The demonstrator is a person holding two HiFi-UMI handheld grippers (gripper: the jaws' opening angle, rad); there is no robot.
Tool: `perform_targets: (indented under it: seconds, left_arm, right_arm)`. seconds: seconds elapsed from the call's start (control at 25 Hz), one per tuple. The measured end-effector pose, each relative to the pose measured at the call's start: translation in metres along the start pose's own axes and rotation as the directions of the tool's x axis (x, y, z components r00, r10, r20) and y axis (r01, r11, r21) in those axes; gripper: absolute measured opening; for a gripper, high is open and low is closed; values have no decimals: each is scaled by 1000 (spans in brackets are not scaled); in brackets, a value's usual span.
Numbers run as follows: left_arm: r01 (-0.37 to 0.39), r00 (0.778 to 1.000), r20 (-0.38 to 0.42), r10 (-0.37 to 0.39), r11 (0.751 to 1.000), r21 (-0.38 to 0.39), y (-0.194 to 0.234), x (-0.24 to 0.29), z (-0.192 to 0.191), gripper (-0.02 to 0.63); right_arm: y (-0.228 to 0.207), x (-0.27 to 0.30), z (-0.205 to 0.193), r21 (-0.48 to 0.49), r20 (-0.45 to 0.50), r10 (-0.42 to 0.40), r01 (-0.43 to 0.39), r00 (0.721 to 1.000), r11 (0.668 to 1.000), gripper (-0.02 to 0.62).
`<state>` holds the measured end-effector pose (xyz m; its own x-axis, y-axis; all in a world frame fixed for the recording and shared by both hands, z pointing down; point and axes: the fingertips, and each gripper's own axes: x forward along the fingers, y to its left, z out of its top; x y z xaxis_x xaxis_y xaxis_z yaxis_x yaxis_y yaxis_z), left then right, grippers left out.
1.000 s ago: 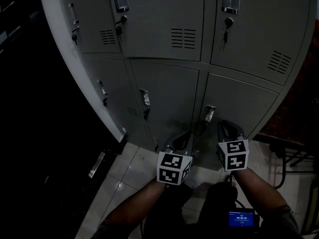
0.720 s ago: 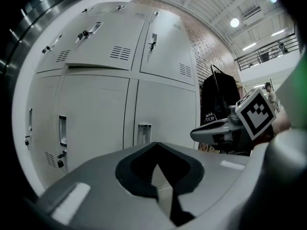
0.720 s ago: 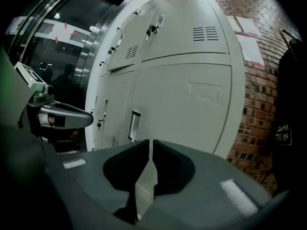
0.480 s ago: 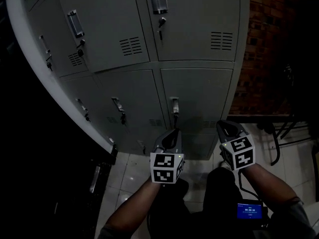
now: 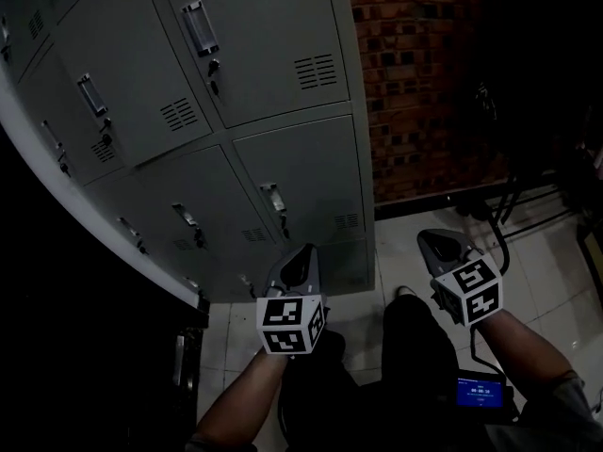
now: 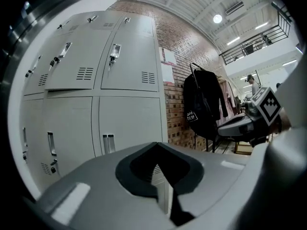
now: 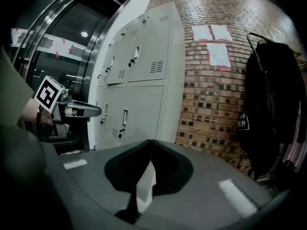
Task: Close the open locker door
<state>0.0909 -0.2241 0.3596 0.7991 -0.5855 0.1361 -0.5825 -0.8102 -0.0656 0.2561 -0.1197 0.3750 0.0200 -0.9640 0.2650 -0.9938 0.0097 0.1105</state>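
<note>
The grey lockers [image 5: 283, 168] fill the upper left of the head view, and every door I can see there looks flush and closed. My left gripper [image 5: 300, 255] hovers low before the bottom right locker, apart from it, shut and holding nothing. In the left gripper view its tips [image 6: 155, 143] meet in front of the locker fronts [image 6: 129, 119]. My right gripper [image 5: 435, 240] is off to the right over the floor, past the lockers' end. Its jaws [image 7: 149, 141] have just been closing and now stand shut, with nothing between them.
A brick wall [image 5: 424, 92] runs right of the lockers, with papers [image 7: 213, 32] taped on it. A rack with a dark jacket [image 7: 273, 109] stands by it, its legs [image 5: 509, 205] on the tiled floor. Dark glass doors [image 7: 57, 47] lie left of the lockers.
The head view has swung right: the lockers slid to the left and the brick wall came in. Both grippers moved right, away from the bottom locker handles.
</note>
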Motion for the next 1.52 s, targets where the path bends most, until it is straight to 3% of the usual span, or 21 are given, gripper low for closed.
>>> perform_targets:
  seconds: [0.24,0.56,1.0,1.52]
  left_arm:
    - [48,998,-24,-49,998,-31,-44,-15,-12,0]
    - [101,995,-14,-102,992,-72,-84,-26,-16,2]
    - [108,994,8,-108,993,-54,-89,-27,-15,2]
    - [120,993,-14,-120,992,-37,-93,-26,-24,2]
  right_arm:
    - [-8,-57,-23,45,5,-23,23,1000,999,9]
    - [-2,-95,-40,24,-13,13,-13,1000,1000,9]
    - [-17,-110,-33,39,18,-18,17,1000,999,8]
    - [-10,-107,-42,22,-12,-7,7,1000,1000,6]
